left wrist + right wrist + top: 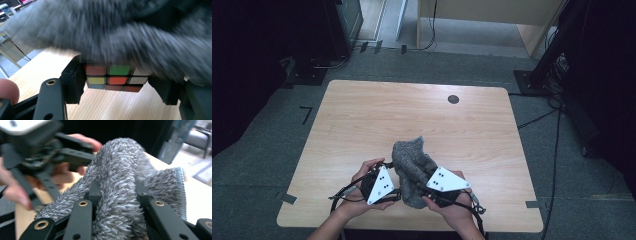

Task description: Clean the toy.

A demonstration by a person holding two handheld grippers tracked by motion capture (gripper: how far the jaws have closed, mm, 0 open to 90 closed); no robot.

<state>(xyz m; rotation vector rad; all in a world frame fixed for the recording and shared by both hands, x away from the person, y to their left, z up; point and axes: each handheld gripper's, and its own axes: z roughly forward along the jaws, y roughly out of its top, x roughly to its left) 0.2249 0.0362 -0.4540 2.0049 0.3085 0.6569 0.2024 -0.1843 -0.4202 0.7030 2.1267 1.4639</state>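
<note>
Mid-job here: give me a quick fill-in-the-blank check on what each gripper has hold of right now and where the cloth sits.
1. The left gripper is shut on a colour-stickered puzzle ____.
2. The right gripper pinches a fold of fuzzy ____ cloth.
3. In the left gripper view, the cloth hangs ____ the cube.
4. Both hands work over a bare ____ table.

Missing words: cube; grey; above; wooden

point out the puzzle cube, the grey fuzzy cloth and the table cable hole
Multicoloured sticker puzzle cube (117,78), left gripper view, its facing side.
Grey fuzzy cloth (120,185), right gripper view, the bunched fold.
Dark round cable hole (453,99), high view, its centre.
</note>
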